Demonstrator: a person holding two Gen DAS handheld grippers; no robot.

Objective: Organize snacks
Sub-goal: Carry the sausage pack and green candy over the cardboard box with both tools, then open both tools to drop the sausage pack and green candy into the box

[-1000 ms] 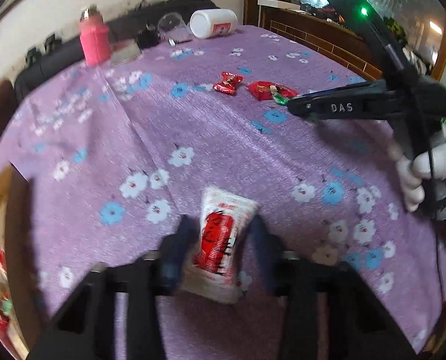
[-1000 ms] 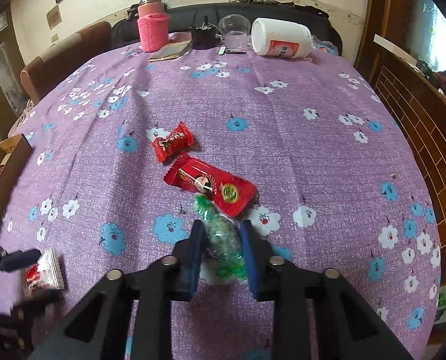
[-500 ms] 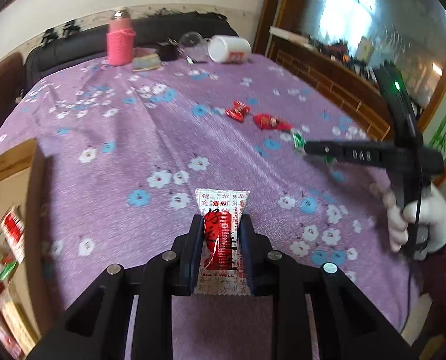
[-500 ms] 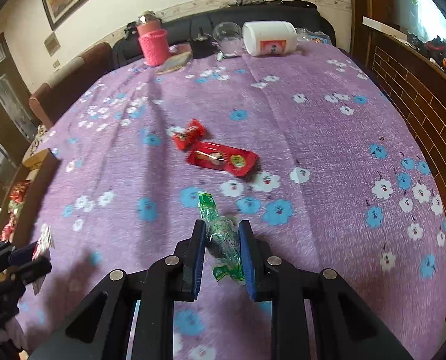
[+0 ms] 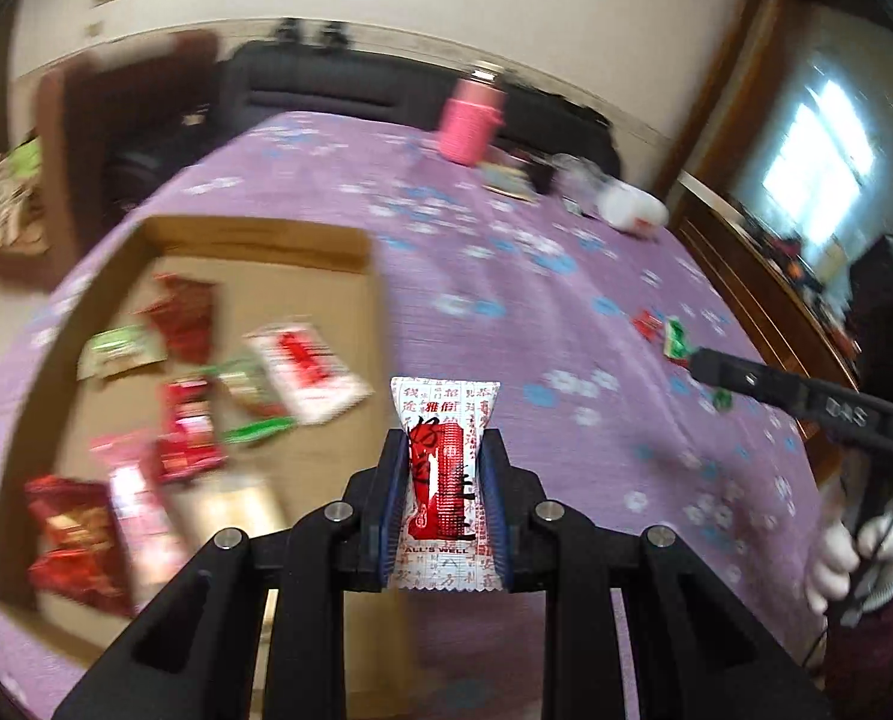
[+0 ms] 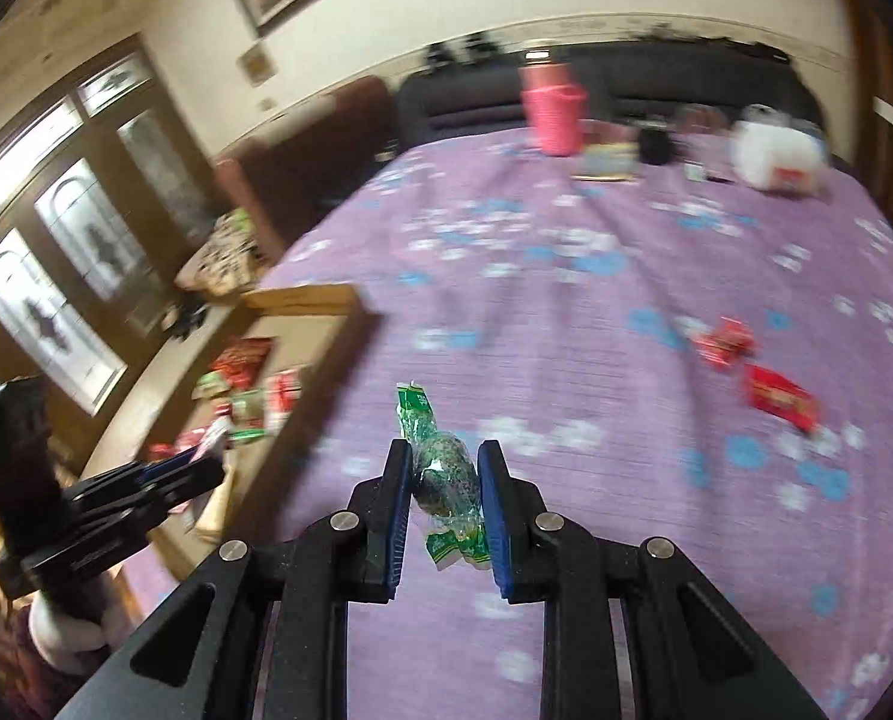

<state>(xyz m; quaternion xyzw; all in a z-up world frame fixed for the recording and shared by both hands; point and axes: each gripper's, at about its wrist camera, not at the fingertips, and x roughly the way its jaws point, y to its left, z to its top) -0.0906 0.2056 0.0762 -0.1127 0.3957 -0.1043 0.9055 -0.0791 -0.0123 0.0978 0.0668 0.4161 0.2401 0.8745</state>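
In the left wrist view, the left gripper point(image 5: 443, 504) is clamped on a white sachet with a red printed panel point(image 5: 443, 480), held upright between the blue pads. A second ago the sachet lay on the cloth and the pads were closing on it; now it is carried clear of the table beside an open cardboard box point(image 5: 266, 237), which was barely in sight before. Blurred red, green and white snack packets point(image 5: 302, 369) are seen lying flat inside the box. The table is covered by a purple woven cloth with blue and white flowers point(image 5: 506, 300). A pink bottle point(image 5: 467, 123) stands at the far edge.

In the right wrist view, the right gripper point(image 6: 446, 504) is closed on a green twist-wrapped candy point(image 6: 443, 471), lifted off the cloth it rested on earlier. Two red wrapped sweets point(image 6: 779, 399) are left well apart on the cloth at the right. The box sits at the left, with panelled glass doors point(image 6: 56, 276) beyond.
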